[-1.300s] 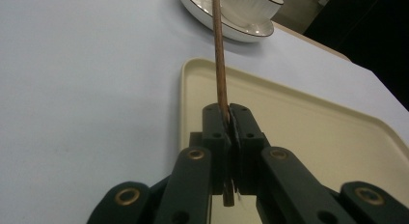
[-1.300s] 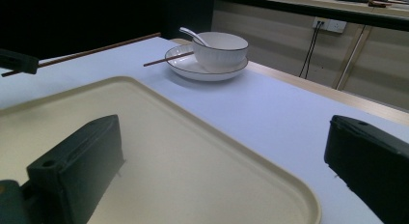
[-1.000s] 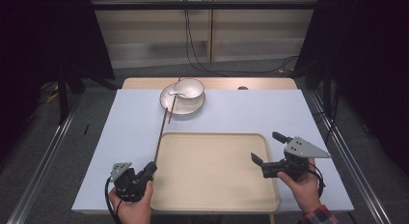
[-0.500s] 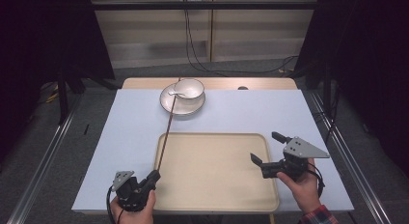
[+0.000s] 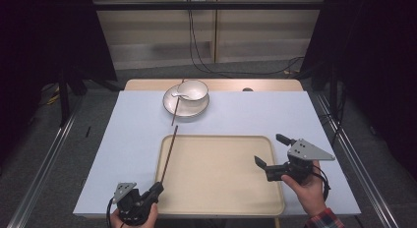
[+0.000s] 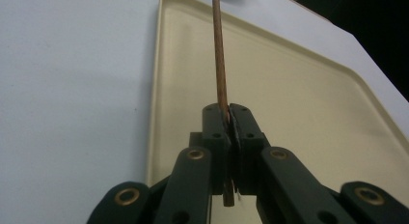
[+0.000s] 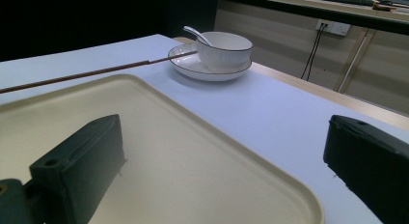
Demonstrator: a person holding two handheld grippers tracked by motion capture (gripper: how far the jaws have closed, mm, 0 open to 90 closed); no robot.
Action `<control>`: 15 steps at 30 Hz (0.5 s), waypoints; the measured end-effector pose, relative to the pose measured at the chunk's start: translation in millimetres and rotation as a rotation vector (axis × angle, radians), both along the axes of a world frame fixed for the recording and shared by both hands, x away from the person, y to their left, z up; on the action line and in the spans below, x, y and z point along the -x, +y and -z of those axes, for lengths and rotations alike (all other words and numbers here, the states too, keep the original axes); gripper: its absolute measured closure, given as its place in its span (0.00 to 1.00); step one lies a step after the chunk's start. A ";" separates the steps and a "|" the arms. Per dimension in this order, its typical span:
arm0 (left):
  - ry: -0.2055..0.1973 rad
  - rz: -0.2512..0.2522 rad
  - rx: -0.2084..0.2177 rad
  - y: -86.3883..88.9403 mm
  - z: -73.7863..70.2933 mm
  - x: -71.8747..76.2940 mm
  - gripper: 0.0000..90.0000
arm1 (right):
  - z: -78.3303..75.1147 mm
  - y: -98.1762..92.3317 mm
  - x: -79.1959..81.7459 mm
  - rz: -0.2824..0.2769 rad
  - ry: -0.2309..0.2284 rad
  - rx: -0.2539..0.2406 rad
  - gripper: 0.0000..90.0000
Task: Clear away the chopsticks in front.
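- A thin brown chopstick is clamped at its near end in the left claw, at the front-left corner of the tabletop; in the left gripper view the jaws stand pinched tight on the stick, a short stub poking out behind them.
- The stick runs away from the claw along the left rim of the cream tray, its far tip ending short of the white plate.
- A second chopstick rests with one end on that plate, beside the white bowl with a spoon in it, at the far side of the tabletop.
- The right claw hovers above the tray's right rim with its jaws spread wide and nothing between them; in the right gripper view they frame the tray and, beyond it, the bowl.
- The step in hand looks like carrying the chopstick onto the tray. To do it well, the grip so close to one end calls for a steady wrist: the long free end will swing with any twist.
- Best lowered flat and parallel to the rim, then let go once the whole length lies inside the tray rather than across its lip.
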State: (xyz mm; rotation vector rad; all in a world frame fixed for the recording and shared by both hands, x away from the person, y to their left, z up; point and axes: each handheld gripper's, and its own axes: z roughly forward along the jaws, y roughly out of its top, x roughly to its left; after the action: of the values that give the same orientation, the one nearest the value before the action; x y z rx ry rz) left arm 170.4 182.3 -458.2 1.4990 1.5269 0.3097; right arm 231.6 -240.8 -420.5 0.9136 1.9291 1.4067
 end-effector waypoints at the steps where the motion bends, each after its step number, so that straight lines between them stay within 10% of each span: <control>1: 0.005 0.004 -0.006 -0.4 -0.7 0.7 0.96 | -0.1 0.4 0.0 0.000 0.000 0.000 0.00; 15: 0.051 0.019 -0.040 -6.2 4.2 -3.5 0.96 | -1.1 0.7 0.0 0.002 0.001 -0.001 0.00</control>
State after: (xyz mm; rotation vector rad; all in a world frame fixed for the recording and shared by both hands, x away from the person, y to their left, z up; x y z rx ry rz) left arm 173.9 176.1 -462.4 1.5623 1.5541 0.2940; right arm 231.6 -240.1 -419.4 0.9164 1.9283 1.4062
